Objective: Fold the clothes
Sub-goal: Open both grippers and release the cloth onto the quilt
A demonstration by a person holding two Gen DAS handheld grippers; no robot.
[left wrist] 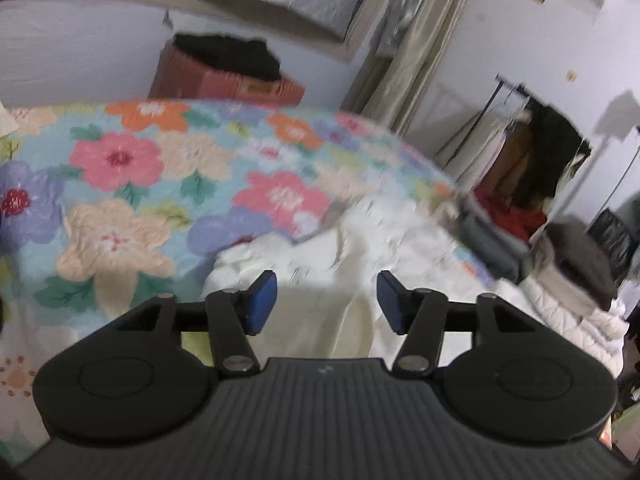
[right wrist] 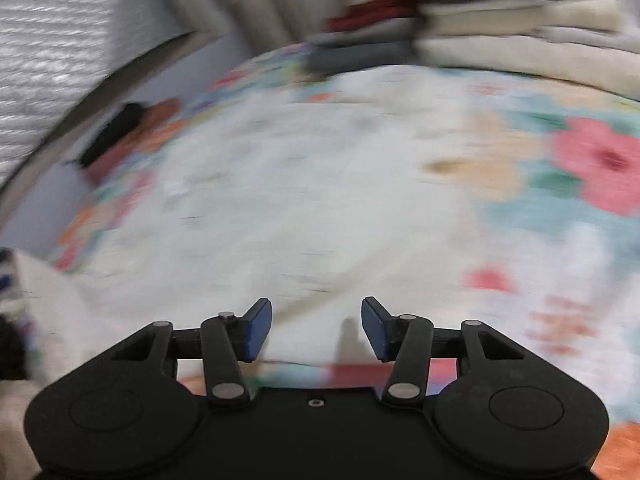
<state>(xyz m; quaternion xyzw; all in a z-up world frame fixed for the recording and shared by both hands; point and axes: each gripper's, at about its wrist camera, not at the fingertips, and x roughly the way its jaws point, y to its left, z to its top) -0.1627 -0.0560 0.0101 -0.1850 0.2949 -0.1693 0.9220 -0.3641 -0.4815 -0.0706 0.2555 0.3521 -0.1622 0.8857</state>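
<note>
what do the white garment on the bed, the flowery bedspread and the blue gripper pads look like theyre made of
White garment: a thin woven cloth, probably cotton, matte; it lies in soft creases.
Flowery bedspread: looks like quilted printed cotton; the petals puff between stitched outlines.
Blue pads of the left gripper: likely rubber or foam, matte with no glare. Blur leaves all three uncertain.

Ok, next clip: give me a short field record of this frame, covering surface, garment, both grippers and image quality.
surface: floral quilt on a bed
garment: white garment, rumpled, lying on the quilt
left gripper: open, nothing between its pads, above the garment
right gripper: open, holding nothing
background: stack of folded clothes
image quality: right wrist view heavily motion-blurred
</note>
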